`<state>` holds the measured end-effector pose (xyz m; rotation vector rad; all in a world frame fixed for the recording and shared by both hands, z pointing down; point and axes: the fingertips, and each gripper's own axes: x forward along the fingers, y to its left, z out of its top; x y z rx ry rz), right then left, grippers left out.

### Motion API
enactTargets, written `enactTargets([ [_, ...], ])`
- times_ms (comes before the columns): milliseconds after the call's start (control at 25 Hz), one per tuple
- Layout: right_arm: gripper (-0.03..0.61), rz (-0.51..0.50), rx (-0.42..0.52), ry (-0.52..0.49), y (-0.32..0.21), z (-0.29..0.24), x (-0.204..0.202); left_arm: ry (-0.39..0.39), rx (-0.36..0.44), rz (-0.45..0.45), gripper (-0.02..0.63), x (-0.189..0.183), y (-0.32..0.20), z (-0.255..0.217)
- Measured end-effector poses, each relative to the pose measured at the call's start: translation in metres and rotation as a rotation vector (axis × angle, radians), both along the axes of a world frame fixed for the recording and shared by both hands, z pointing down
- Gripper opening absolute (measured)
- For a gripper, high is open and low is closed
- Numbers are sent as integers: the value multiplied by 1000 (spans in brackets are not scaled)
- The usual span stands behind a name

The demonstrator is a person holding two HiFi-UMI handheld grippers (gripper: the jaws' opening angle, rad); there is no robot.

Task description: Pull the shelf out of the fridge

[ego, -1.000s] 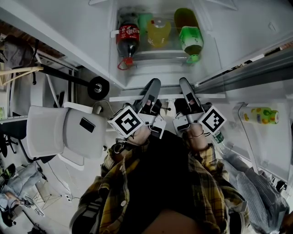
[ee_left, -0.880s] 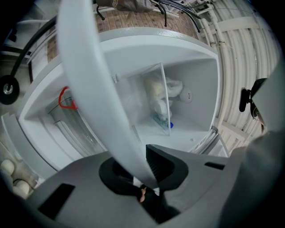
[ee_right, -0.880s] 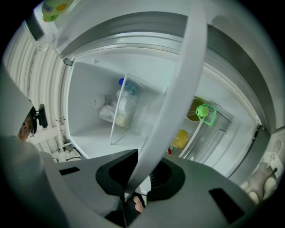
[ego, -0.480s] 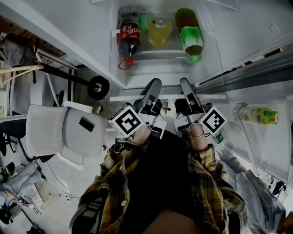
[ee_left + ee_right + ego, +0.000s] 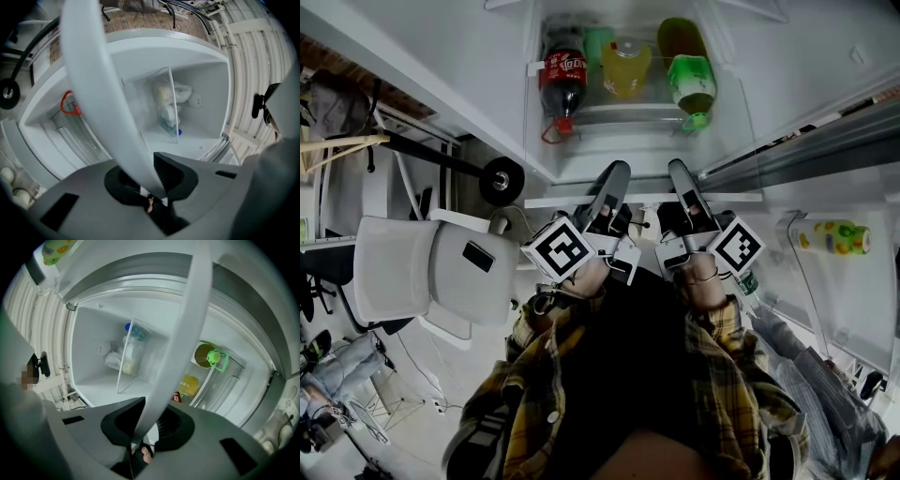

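The left tongs [image 5: 617, 171] are closed down on the white front strip of the shelf [image 5: 551, 201]. In the left gripper view the strip [image 5: 93, 70] runs straight between the dark pads of the tongs [image 5: 147, 180], which press on it from both sides. The right tongs [image 5: 678, 170] grip the same strip just beside them, a little to the right of the middle. The right gripper view shows the strip [image 5: 187, 333] pinched in those tongs [image 5: 145, 423] in the same way.

The shelf sits inside the open fridge [image 5: 769, 75], with its front strip spanning the opening from wall to wall. Below it stand a cola bottle [image 5: 562, 75] and a green bottle [image 5: 689, 70].

The step in hand appears to be the grasp, with the pull itself not yet begun. The next move calls for drawing both hands back toward the body together and at an even pace, keeping the shelf level so that it does not jam in its side rails. A small lift at the front may be needed if it catches.

The shelf lies flat, its long axis runs side to side across the fridge, and its front edge faces the person.
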<state>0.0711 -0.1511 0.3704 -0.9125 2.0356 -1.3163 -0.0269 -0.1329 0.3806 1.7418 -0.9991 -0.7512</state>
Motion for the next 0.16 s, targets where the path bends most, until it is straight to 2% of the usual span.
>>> enactTargets([
  [160, 63, -3, -2, 0, 0, 0, -1, -5, -44, -13, 58, -3, 2, 5],
])
